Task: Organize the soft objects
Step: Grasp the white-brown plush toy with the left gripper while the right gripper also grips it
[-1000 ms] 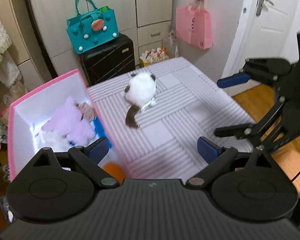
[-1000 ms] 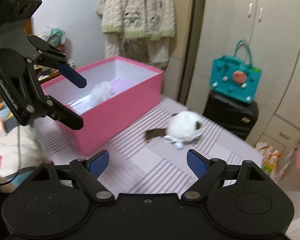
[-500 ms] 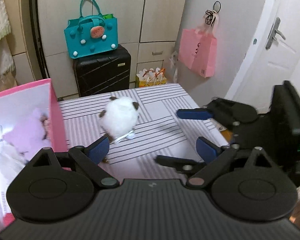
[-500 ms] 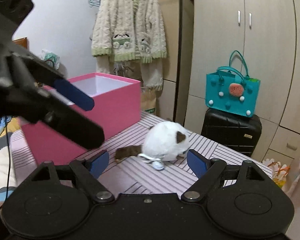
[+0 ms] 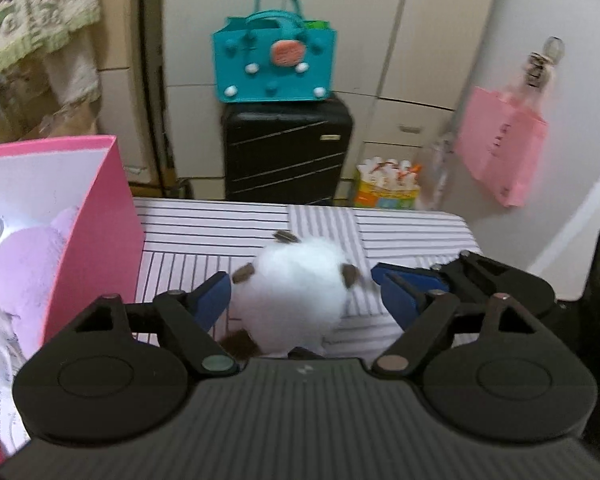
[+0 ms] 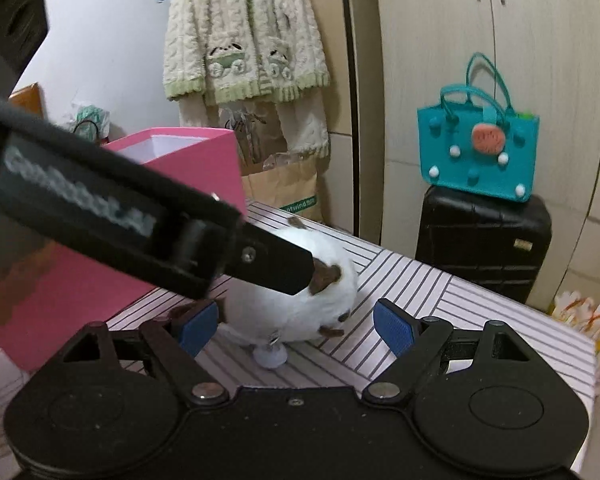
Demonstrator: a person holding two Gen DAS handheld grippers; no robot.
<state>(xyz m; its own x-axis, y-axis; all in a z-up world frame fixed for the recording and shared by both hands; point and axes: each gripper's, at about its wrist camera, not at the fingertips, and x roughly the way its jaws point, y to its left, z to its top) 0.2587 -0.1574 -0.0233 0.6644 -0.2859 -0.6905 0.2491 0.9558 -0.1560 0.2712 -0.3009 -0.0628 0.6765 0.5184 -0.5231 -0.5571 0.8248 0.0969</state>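
Biggest worry here is both tongs going for the same toy: the round white plush cat with brown ears and tail (image 5: 296,300) sits on the grey-striped table cover (image 5: 404,232), between the blue pads of the left gripper (image 5: 304,300) and also between those of the right gripper (image 6: 296,328). The left jaws have just been closing, with the plush between them, but the pads aren't clearly pressing the fur yet, so I'd call both pairs open around it. If both squeeze at once the fingers could clash, or the squashy ball could pop out sideways and roll off the cover. The right wrist view shows what the left one doesn't: a left finger lying across the top of the plush, its tip right at a brown ear, plus the little white tag hanging near the right jaws. The left wrist view alone shows inside the tall pink cardboard box (image 5: 100,216) to the left of its jaws, with a lilac plush toy (image 5: 24,264) already in there.
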